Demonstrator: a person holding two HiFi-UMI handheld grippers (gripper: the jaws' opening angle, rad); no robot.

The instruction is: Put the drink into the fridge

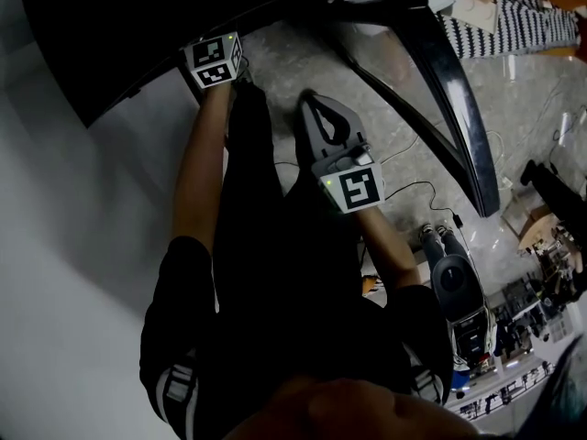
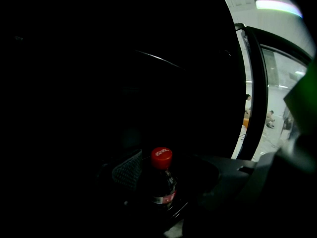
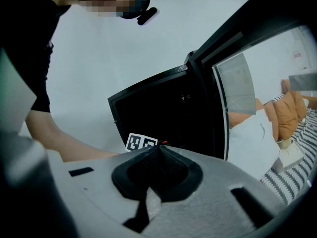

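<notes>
Two grippers, only one in play. The L gripper [image 2: 166, 172] is deep inside the dark fridge [image 1: 101, 35], jaws spread wide, w/ the drink bottle [image 2: 161, 185] standing btwn them. Its textured pad [image 2: 128, 170] sits just beside the bottle's shoulder. No squeeze shows, though the gloom makes the other side hard to read. Bottle is upright, red cap [image 2: 161, 156] on top, long axis vertical, dead ahead of the jaws and approx. centred in the gap. What it stands on is too dark to make out.

R gripper [image 1: 308, 99] hangs outside the fridge, jaws pressed together on nothing, pointing toward the opening, well apart from the bottle. Its own view shows the L marker cube [image 3: 140, 143] at the fridge mouth beyond its closed tips.

Judgement: drink looks placed, so the task is nearly done. Next move prob. turns on one relation: the bottle is straight in front, btwn open jaws. So the L hand should back out along its own line, no sideways drift, or a pad could clip the bottle and tip it. Door [image 1: 461, 108] stands open, and the R hand is the nearer one to swing it shut.
</notes>
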